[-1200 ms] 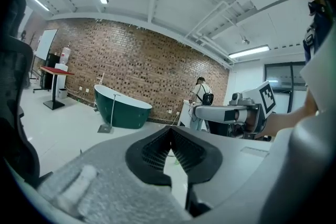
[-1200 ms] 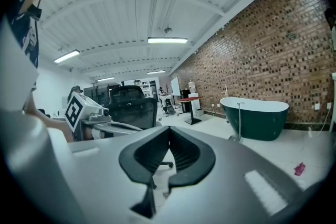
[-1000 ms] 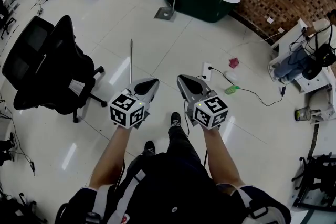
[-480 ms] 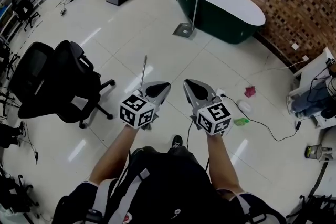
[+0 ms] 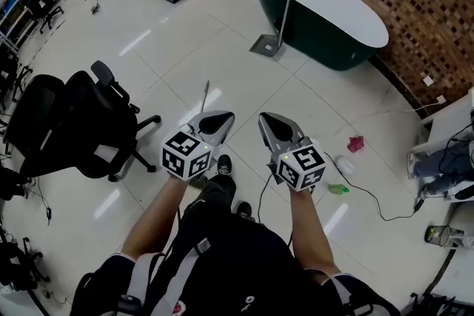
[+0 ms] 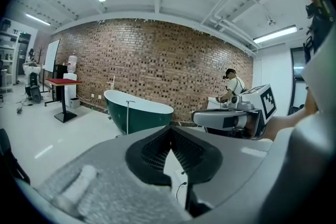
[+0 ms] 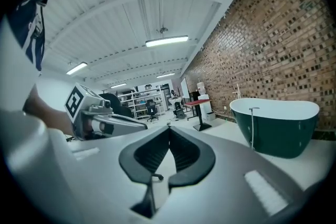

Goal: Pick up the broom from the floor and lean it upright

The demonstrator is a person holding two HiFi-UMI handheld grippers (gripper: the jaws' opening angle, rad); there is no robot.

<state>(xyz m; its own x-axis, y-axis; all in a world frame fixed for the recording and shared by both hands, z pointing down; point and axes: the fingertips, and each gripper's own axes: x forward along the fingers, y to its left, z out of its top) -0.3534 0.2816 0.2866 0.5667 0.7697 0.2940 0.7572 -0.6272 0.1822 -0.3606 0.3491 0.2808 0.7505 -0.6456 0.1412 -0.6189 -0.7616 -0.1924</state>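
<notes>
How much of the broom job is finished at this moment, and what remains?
Done: nothing; no broom shows in any view, lying or leaning. In hand: the left gripper and right gripper are both shut and empty, held over the floor facing the bathtub. Left: find the broom, grip it, lift it, lean it upright.

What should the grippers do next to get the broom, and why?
Probably turn and look around for the broom first, since no view clearly shows one. The left gripper and right gripper are both shut and empty, held out level above the floor, so there is nothing in reach to grab.
</notes>
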